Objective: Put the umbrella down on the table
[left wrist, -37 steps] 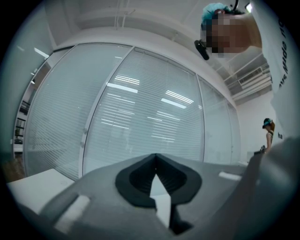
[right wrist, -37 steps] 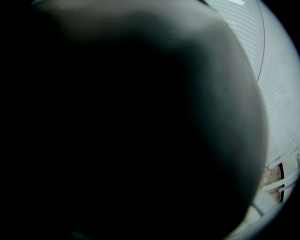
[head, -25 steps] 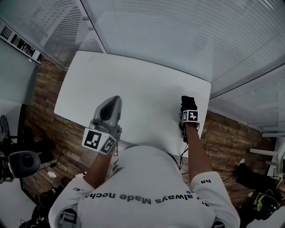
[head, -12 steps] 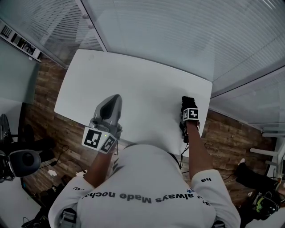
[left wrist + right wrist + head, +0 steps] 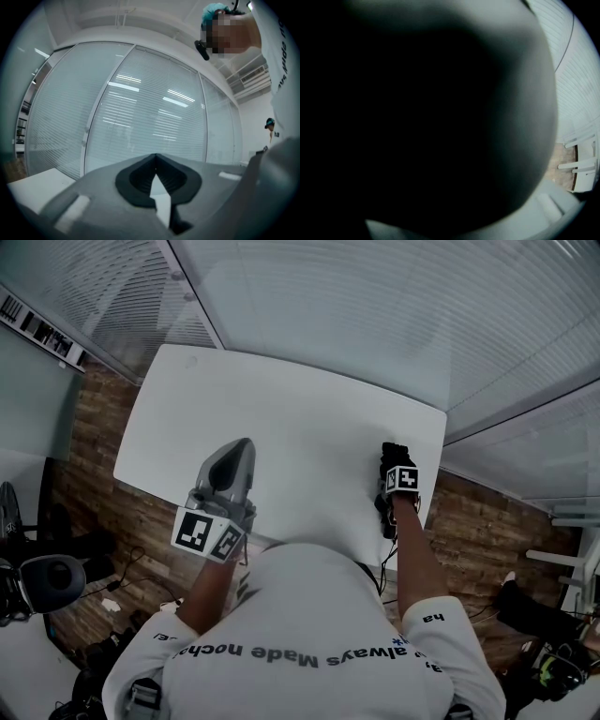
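table: 1 | umbrella: 1 | grippers: 2, left gripper, right gripper | person: 1

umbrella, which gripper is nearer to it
Right. The right gripper is at the umbrella, which sits between its jaws as they have just been opening; the left gripper is off to its left over the table.

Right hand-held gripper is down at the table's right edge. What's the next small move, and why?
Probably lift the right hand-held gripper straight up, clear of the umbrella. Its jaws have just been opening, and the dark umbrella fills its view right at the jaws, seemingly resting at the table edge. Whether the pads touch it can't be told.
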`<state>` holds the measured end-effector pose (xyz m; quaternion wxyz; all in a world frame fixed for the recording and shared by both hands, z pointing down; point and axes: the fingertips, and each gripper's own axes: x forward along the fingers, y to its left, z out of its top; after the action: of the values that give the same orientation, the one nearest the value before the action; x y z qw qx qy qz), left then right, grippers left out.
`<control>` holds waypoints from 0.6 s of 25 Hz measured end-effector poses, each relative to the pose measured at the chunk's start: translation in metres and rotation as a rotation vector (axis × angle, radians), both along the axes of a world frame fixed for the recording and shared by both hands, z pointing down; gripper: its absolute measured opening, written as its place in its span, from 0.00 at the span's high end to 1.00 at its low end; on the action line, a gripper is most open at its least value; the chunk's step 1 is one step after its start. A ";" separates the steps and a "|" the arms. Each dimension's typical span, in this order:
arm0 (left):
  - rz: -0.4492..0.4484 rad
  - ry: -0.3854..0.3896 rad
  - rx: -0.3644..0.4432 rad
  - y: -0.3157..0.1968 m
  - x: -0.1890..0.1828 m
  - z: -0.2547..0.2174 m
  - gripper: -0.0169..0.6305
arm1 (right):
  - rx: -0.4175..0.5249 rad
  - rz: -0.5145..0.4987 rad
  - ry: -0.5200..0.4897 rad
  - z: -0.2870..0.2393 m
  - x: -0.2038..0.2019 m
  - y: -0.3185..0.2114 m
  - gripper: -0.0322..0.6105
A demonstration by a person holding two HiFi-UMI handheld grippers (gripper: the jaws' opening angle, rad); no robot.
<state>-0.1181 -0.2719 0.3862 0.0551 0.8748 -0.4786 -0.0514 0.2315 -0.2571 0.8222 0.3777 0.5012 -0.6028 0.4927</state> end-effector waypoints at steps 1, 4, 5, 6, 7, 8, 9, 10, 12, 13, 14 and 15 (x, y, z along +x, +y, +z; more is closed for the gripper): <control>0.000 0.001 -0.001 0.000 -0.001 0.000 0.97 | -0.002 0.002 0.000 0.000 0.000 0.000 0.53; -0.001 0.003 -0.003 -0.001 -0.002 0.000 0.97 | -0.009 0.006 0.000 0.000 0.000 0.001 0.53; 0.000 0.003 -0.003 -0.001 -0.002 0.000 0.97 | -0.008 0.006 0.001 -0.001 0.000 0.001 0.53; 0.001 0.004 -0.003 -0.002 -0.002 0.000 0.97 | -0.008 0.006 0.001 -0.001 0.000 0.000 0.53; 0.001 0.004 -0.003 -0.002 -0.001 0.000 0.97 | -0.006 0.007 0.002 -0.001 0.001 0.000 0.53; 0.001 0.005 -0.003 -0.003 -0.001 0.001 0.97 | -0.005 0.007 0.002 -0.001 0.001 0.000 0.53; 0.002 0.006 -0.004 -0.003 -0.001 0.001 0.97 | -0.002 0.008 0.002 -0.002 0.001 0.000 0.53; 0.003 0.006 -0.004 -0.003 0.000 0.001 0.97 | 0.000 0.010 0.002 -0.002 0.001 0.000 0.53; 0.006 0.008 -0.004 -0.003 0.002 0.001 0.97 | 0.007 0.016 -0.001 -0.004 0.002 0.000 0.52; 0.008 0.008 -0.004 -0.004 0.003 0.001 0.97 | 0.012 0.019 -0.003 -0.006 0.003 0.000 0.52; 0.009 0.008 -0.004 -0.004 0.004 0.001 0.97 | 0.017 0.022 -0.007 -0.008 0.003 0.000 0.52; 0.011 0.009 -0.005 -0.004 0.005 0.002 0.97 | 0.024 0.022 -0.013 -0.010 0.003 0.000 0.52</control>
<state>-0.1135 -0.2758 0.3879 0.0597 0.8770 -0.4738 -0.0540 0.2340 -0.2572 0.8119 0.3622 0.5093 -0.6055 0.4927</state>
